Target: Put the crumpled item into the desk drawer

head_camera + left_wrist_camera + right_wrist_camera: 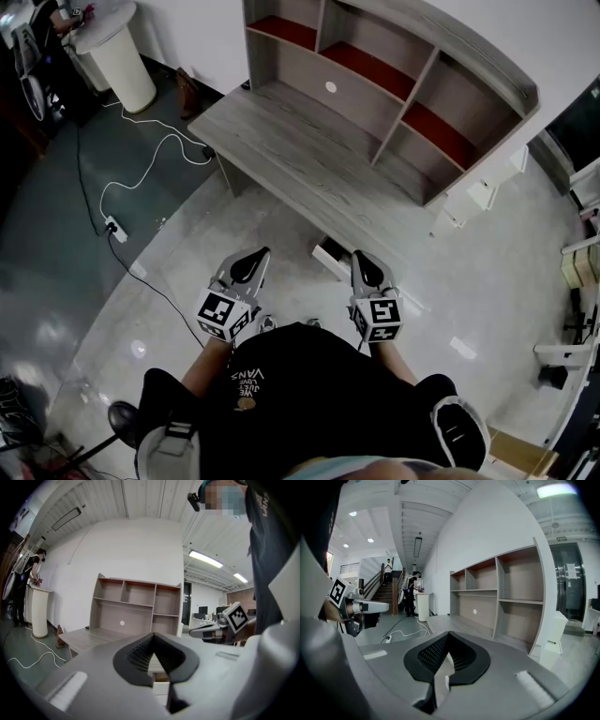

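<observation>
We count two grippers, the left gripper (251, 264) and the right gripper (367, 269). Both are held low against the person's torso, pointing at the desk (281, 150), with jaws closed on nothing. One shelf unit (394, 84) stands on the desk. One drawer (330, 258) juts out below the desk's edge, its contents hidden. We cannot tell where the crumpled item lies.

- The grey plastic left gripper (249, 264), marker cube at its rear, is held low before the torso, its black ribbed fingers (138, 652) pressed together with nothing between them.
- The matching right gripper (367, 267) sits level beside it, apart, likewise closed and empty.
- The bare left forearm (204, 367) and right forearm (397, 359) reach forward.
</observation>
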The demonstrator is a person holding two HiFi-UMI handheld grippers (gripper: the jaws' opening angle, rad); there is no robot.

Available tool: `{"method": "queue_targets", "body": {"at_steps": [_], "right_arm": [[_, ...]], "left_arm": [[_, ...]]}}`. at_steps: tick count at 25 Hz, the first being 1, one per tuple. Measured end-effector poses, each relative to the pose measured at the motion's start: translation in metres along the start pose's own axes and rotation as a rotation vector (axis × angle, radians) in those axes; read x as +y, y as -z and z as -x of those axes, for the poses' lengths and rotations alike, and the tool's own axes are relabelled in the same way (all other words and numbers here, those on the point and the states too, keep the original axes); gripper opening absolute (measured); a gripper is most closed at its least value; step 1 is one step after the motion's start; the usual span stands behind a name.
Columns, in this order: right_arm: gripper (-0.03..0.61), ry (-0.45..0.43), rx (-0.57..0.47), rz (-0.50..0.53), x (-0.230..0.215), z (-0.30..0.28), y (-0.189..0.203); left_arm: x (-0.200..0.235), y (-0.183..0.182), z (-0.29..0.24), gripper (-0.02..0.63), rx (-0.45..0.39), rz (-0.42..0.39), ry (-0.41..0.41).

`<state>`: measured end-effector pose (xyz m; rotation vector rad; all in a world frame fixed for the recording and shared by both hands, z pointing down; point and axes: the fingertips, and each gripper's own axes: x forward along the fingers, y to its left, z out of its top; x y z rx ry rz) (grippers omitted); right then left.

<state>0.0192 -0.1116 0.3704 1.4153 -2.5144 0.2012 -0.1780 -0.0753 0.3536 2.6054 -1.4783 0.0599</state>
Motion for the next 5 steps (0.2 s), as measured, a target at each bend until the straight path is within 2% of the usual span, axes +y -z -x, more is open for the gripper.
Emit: {"method": "queue_targets", "body": {"at_steps": [5], "right_arm": [[0.002, -0.01, 0.011, 0.007, 0.0026, -0.0019, 0.0]], "left_arm": [[0.0007, 0.0016, 0.0025, 0.052, 0.004, 0.008, 0.0]]}}
